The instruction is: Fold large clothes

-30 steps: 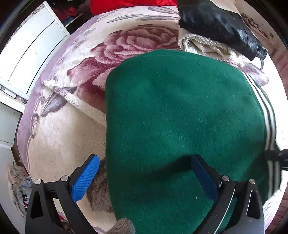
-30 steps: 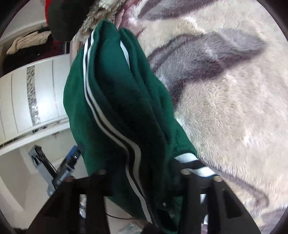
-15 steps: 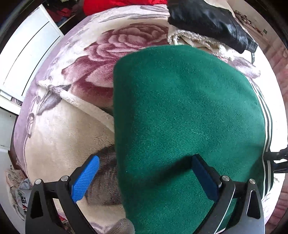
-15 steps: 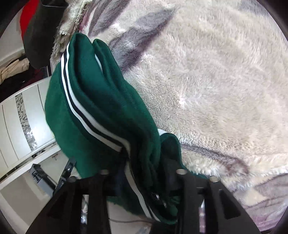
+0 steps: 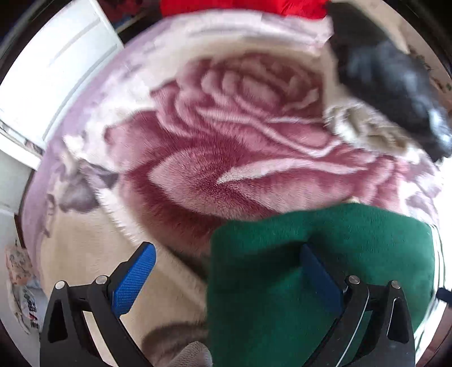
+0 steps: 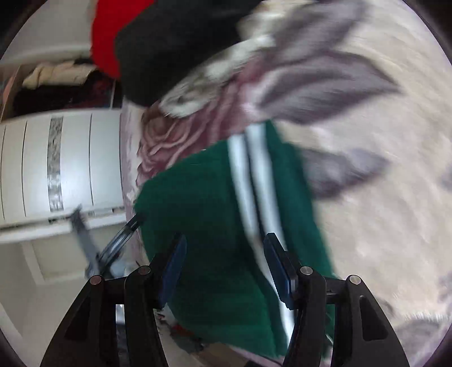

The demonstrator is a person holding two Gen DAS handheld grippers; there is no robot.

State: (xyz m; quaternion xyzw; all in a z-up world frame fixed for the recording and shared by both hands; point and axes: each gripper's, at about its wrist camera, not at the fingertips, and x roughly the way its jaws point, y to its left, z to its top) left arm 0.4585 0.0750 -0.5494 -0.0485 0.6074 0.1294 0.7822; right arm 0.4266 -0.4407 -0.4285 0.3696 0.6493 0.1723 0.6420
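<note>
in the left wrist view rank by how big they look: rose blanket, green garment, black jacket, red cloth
1. rose blanket, fills most of the view
2. green garment, though it lies nearest the camera, which enlarges it
3. black jacket
4. red cloth, only a strip shows at the top edge, so its true size is unsure

Both the left claw [image 5: 227, 271] and the right claw [image 6: 226, 262] have black triangular-cutout arms, silver screws and blue dimpled pads [image 5: 132, 278].
</note>
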